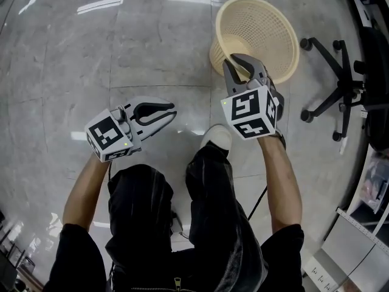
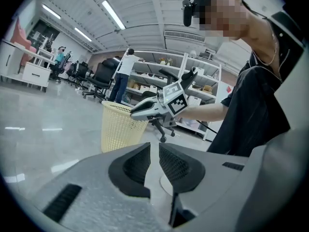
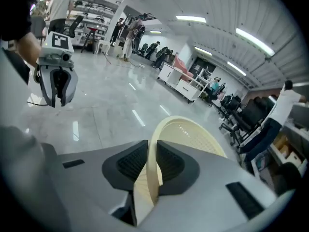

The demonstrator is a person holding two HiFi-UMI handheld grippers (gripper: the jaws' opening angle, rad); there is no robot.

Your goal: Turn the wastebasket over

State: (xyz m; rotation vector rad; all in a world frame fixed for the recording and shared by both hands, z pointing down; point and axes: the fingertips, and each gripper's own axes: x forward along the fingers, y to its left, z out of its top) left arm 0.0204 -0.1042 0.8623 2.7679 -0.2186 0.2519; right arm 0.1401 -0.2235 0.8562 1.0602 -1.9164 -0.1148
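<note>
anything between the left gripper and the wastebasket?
No. In the head view, only bare floor lies between the left gripper and the wastebasket. The right gripper has its fingers on the basket's near rim.

Head view sits on the person's head and faces steeply down at the floor, mid range, taking in both arms, left gripper, right gripper and the wastebasket at top right. Left gripper view rides low and faces about level across the hall over its own jaws, with wastebasket and right gripper a little way off. Right gripper view tilts down, very near, wastebasket rim right between its jaws; all three share wastebasket and floor, and each gripper view catches the other gripper.
</note>
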